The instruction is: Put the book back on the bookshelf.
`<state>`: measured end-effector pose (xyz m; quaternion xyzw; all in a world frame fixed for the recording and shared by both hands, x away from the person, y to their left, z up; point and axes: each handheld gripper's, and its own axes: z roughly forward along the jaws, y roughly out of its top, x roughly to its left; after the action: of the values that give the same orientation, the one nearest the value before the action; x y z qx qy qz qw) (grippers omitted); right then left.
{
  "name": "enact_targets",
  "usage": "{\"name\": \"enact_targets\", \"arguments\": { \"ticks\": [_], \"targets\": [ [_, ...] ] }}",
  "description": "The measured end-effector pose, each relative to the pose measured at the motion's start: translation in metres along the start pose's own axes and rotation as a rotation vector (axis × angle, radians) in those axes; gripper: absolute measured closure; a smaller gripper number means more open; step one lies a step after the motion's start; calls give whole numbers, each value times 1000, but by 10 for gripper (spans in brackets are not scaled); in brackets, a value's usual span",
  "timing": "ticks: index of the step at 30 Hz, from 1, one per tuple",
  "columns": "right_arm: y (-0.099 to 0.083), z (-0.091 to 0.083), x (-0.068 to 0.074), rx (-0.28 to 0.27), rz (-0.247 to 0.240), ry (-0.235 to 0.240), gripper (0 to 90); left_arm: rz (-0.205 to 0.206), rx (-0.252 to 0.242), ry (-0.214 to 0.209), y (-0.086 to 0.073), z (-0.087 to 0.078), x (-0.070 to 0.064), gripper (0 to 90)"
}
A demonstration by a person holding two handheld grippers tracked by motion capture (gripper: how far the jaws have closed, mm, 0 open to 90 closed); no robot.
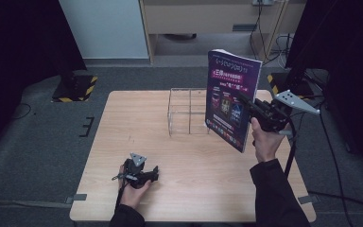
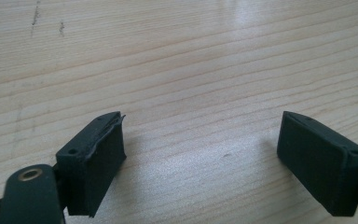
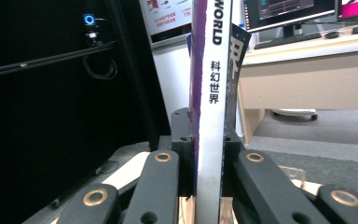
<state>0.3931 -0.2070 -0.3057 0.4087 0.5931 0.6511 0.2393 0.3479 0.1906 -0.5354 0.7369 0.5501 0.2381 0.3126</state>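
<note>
The magazine [image 1: 230,97] stands upright in the air at about two o'clock over the wooden table [image 1: 123,123], its purple cover facing the person and its lower corner hanging just above the tabletop. The right gripper [image 1: 248,105] clamps it along the edge nearest three o'clock, with the person's right hand [image 1: 266,140] below and behind the tool. In the right gripper view the two black jaws press on either side of the white spine of the magazine [image 3: 210,116], which rises straight up from between them at twelve o'clock; black lettering runs down the spine, and the purple cover shows as a thin strip on its left side.

Just beside the magazine, toward nine o'clock from it, a clear wire-framed rack [image 1: 187,111] sits on the table near the far edge. Whether the magazine touches the rack cannot be told.

The left gripper [image 1: 153,172] rests low at about seven o'clock on the table, well apart from the magazine, held by the left hand [image 1: 133,187]. In the left gripper view its jaws stand wide apart with nothing between them, and bare wood grain [image 2: 182,70] fills the gap between the pads [image 2: 95,158].
</note>
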Motion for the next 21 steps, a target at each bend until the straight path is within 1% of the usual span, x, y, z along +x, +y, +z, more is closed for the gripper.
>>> {"name": "enact_targets", "arguments": {
  "ticks": [6, 11, 14, 16, 21],
  "targets": [
    [6, 5, -7, -2, -9, -36, 830, 0, 0, 0, 0, 0, 0, 139],
    [10, 9, -16, -15, 0, -52, 829, 0, 0, 0, 0, 0, 0, 139],
    [11, 11, -20, -11, 1, -69, 829, 0, 0, 0, 0, 0, 0, 139],
    [12, 13, -22, -13, -7, -78, 829, 0, 0, 0, 0, 0, 0, 138],
    [16, 15, -27, -25, -8, -93, 830, 1, 0, -1, 0, 0, 0, 137]
  ]
}}
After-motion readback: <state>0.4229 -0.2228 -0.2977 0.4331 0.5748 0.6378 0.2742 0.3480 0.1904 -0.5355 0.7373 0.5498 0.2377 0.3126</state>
